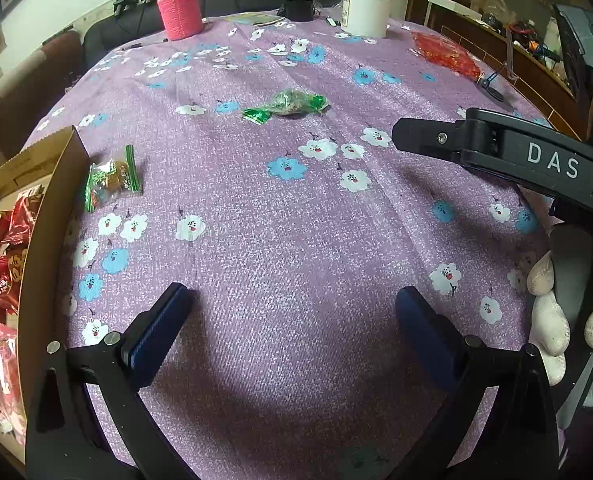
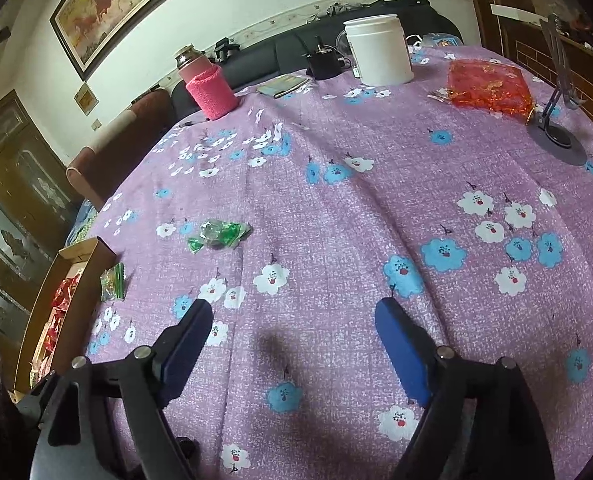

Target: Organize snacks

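Sitting at the left edge of both views, a cardboard box holds a heap of red-wrapped snacks, its brown wall standing on the purple flowered cloth of the desk. Just outside that wall lies a small green-edged snack packet, close to the box, though contact is not clear. A second green-wrapped snack lies alone toward the upper middle of the left wrist frame, well apart from the box. At the far side of the desk stand a white tub, lid on, and a flask in a pink knitted sleeve; a red mesh bag lies at upper right. The left claw is spread wide over bare cloth, nothing between its blue pads. The right claw is likewise spread and empty; it also shows at the right of the left wrist view, with a white-gloved hand below it.
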{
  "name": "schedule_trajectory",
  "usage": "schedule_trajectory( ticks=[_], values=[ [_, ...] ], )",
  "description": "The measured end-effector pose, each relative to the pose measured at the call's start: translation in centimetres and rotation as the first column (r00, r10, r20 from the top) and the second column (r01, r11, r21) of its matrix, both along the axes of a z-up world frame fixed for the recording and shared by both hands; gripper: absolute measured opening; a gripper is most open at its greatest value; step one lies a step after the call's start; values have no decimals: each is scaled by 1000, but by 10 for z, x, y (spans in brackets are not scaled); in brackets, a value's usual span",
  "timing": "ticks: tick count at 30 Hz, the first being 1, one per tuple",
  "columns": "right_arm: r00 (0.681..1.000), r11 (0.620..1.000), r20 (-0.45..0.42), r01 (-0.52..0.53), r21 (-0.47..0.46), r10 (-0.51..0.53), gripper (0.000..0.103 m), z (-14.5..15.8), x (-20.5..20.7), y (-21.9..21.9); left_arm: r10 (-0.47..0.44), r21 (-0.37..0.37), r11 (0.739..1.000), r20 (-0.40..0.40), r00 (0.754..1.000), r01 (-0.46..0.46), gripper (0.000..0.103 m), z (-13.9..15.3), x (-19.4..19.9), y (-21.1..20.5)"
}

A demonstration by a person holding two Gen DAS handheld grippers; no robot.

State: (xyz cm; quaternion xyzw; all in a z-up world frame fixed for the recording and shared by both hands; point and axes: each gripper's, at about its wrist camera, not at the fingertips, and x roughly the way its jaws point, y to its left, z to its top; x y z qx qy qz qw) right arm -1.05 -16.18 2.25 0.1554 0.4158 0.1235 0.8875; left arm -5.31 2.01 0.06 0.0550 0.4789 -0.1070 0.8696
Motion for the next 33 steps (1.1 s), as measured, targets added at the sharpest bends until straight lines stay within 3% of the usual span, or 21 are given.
schedule_trajectory(
  ticks=[5, 9, 15, 33],
  values=[
    [1000, 999, 4, -8, 49, 7, 93, -1, 0, -5, 0, 0, 1000, 0, 1000, 0, 103, 0, 0, 0],
    [1000, 987, 13, -20, 160, 18, 103, -3, 2, -14, 0, 0, 1000, 0, 1000, 0, 103, 0, 0, 0],
    [1000, 963, 24, -4, 268, -3, 103, -5, 1, -24, 0, 1, 1000, 0, 1000, 0, 103, 0, 0, 0],
    [1000, 965, 18, -23, 260, 19, 103, -6, 4, -24, 0, 2, 1000, 0, 1000, 0, 103, 1, 0, 0]
  ],
)
